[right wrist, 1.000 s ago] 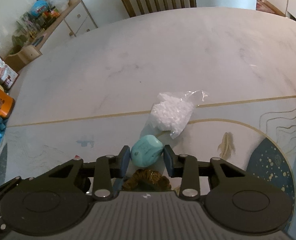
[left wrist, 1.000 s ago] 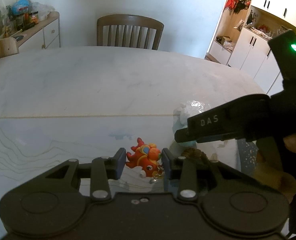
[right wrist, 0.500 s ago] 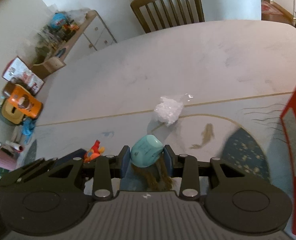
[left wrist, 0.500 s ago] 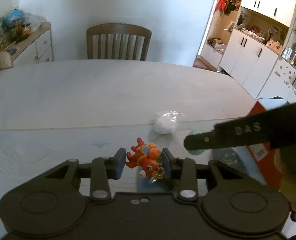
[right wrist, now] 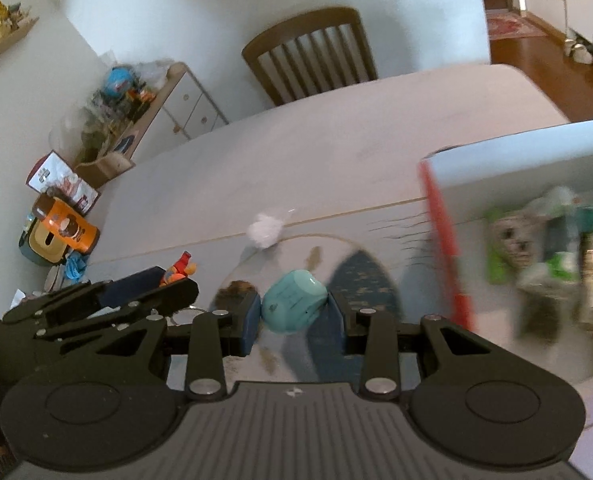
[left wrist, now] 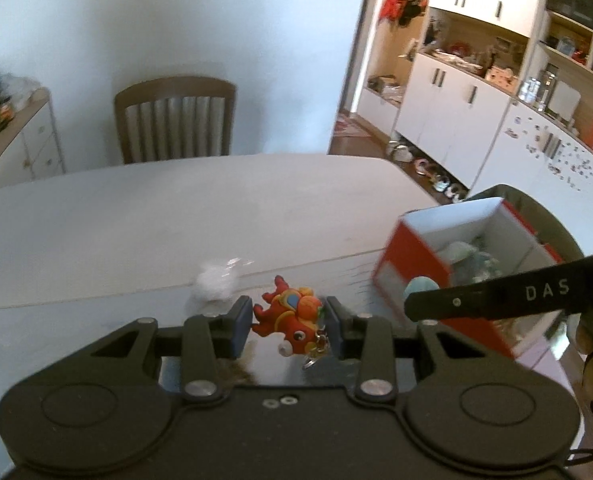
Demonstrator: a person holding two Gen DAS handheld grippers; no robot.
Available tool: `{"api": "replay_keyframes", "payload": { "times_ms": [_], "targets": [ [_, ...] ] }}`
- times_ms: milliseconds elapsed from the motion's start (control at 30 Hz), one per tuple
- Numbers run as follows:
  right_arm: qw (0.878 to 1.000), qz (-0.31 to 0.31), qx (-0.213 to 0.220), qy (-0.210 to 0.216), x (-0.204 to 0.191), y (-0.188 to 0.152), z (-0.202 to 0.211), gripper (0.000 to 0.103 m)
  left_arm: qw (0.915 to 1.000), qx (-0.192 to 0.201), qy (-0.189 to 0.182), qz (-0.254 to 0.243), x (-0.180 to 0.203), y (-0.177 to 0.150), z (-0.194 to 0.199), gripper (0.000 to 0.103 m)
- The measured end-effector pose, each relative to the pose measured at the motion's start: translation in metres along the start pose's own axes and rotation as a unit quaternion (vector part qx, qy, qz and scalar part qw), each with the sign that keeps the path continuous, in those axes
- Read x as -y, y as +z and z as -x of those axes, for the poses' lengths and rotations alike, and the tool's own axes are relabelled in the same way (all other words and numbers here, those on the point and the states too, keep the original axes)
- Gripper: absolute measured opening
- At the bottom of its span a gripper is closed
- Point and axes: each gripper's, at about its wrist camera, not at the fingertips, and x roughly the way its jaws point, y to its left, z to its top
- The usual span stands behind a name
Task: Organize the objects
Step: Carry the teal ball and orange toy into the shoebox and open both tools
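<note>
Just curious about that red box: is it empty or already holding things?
Holding things. The red box is open on top, with several blurred items visible inside.

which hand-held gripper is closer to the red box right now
Right. The right hand-held gripper, holding the teal object, is beside the red box; the left hand-held gripper, holding the red toy, is farther off.

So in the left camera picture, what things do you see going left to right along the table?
White crumpled bag → red dragon toy held in the left hand-held gripper → teal object in the right hand-held gripper → red box.
</note>
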Motion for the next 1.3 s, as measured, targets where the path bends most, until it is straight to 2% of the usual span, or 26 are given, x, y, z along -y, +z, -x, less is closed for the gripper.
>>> {"api": "replay_keyframes", "payload": {
  "times_ms": [300, 633, 967, 1300],
  "targets": [
    [0.999, -0.016, 0.032, -0.022, 0.073, 0.006, 0.058, 0.035, 0.9992, 0.007, -0.027, -0.028, 0.078, 0.019, -0.010, 0.037],
    [0.997, -0.032, 0.041, -0.049, 0.151, 0.009, 0.089, 0.035, 0.9974, 0.002, -0.045, -0.056, 0.154, 0.027, -0.033, 0.037],
    [0.997, -0.025, 0.027, -0.068, 0.193, 0.006, 0.091, 0.035, 0.9959, -0.026, -0.047, -0.072, 0.197, 0.029, -0.068, 0.037],
    [0.996, 0.000, 0.005, -0.092, 0.218, 0.008, 0.067, 0.035, 0.9942, -0.061, -0.018, -0.087, 0.217, 0.040, -0.125, 0.037]
  ]
}}
